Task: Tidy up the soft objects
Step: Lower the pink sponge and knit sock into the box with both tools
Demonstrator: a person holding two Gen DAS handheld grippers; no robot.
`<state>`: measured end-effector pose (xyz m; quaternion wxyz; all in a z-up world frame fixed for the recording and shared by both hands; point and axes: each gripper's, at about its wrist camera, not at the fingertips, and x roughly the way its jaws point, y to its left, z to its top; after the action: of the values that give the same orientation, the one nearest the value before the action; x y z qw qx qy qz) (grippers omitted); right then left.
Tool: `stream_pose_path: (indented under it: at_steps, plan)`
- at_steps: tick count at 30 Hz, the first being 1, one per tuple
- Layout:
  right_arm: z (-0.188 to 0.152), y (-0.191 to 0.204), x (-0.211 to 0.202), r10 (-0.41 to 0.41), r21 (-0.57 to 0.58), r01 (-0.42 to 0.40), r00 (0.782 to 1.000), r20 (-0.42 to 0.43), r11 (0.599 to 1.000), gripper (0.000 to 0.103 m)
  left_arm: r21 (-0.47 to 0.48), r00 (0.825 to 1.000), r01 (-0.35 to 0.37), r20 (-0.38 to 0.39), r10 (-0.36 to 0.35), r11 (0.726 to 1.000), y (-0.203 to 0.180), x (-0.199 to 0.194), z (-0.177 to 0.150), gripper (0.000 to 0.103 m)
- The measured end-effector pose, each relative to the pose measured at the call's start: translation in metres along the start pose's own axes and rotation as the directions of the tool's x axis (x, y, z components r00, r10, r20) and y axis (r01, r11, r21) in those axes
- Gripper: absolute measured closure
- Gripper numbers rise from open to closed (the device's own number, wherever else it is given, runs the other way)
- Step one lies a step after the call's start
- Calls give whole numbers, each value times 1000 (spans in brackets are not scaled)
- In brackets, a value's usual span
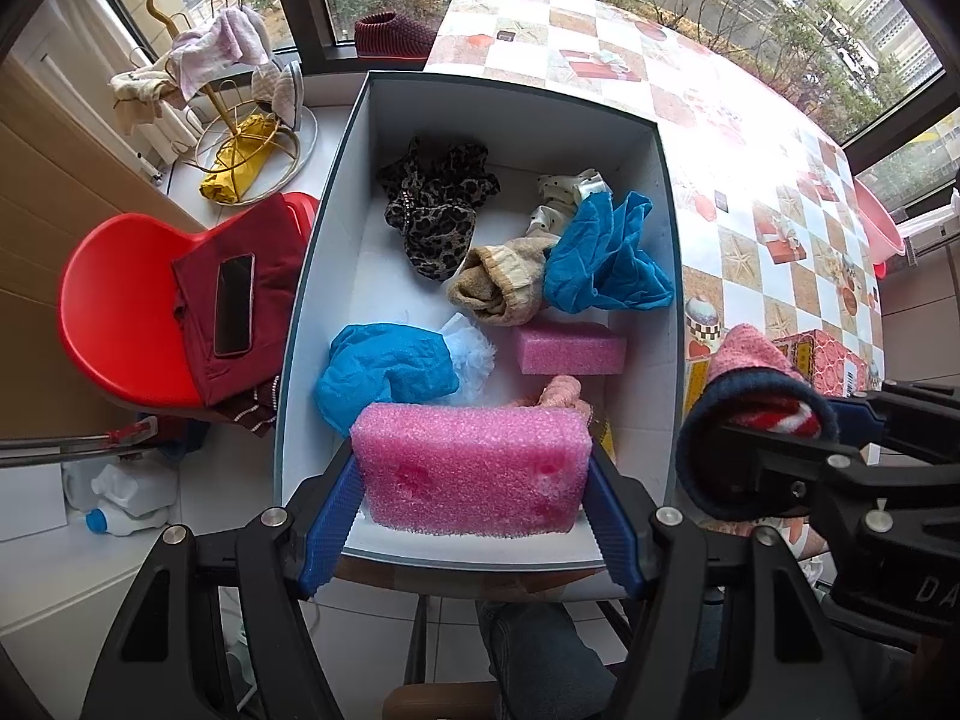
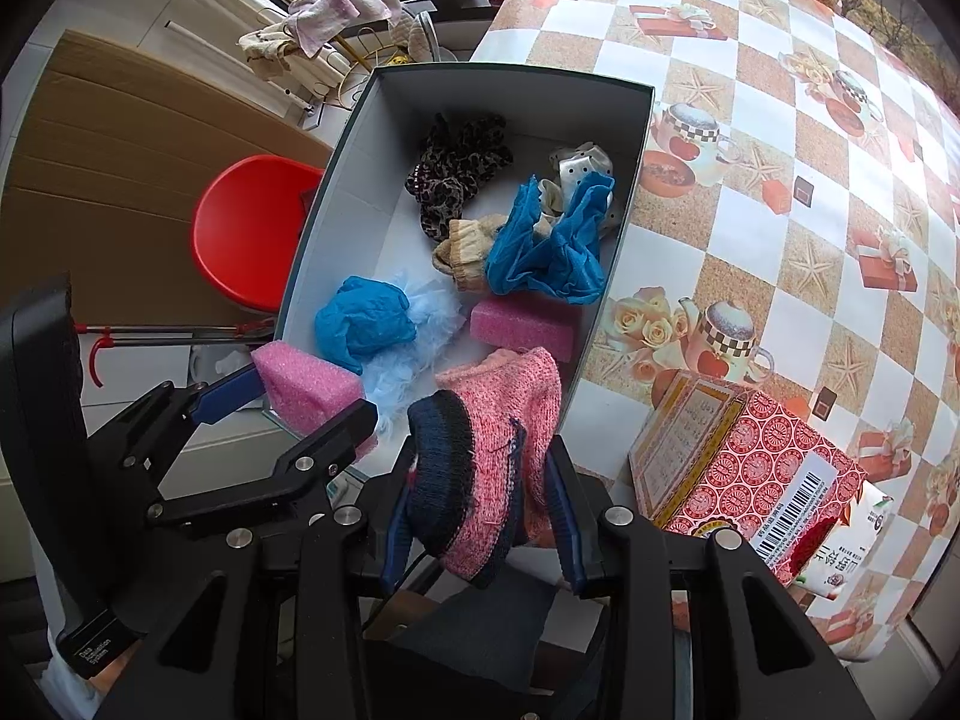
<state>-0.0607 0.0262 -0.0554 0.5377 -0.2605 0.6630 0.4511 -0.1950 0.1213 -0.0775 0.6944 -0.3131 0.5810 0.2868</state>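
Note:
A white box (image 1: 666, 210) (image 2: 336, 198) with a dark rim stands on the table edge. In it lie a leopard-print cloth (image 1: 435, 210), a beige sock (image 1: 498, 288), two blue cloths (image 1: 606, 258) (image 1: 384, 372), a small pink sponge (image 1: 570, 348) and a pale blue pouf (image 2: 408, 336). My left gripper (image 1: 474, 462) (image 2: 300, 399) is shut on a large pink sponge (image 1: 474, 480) (image 2: 306, 384) over the box's near end. My right gripper (image 2: 483, 462) (image 1: 792, 426) is shut on a pink knitted sock (image 2: 486, 444) (image 1: 756, 384) with a navy cuff, beside the box's near right corner.
A red patterned carton (image 2: 738, 468) lies on the checkered tablecloth (image 2: 780, 180) right of the box. Left of the table stands a red chair (image 1: 120, 312) bearing a dark red cloth and a phone (image 1: 234, 306). A gold rack (image 1: 240, 138) holds cloths. A person's leg (image 1: 540, 648) is below.

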Motion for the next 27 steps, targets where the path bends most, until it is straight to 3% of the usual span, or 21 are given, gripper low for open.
stream_pose_path:
  at_steps: [27]
  plan:
    - [5,1,1,-3,1,3,1000,-1,1000,63,-3,1000,-7,-1,7,1000,5,3,5,30]
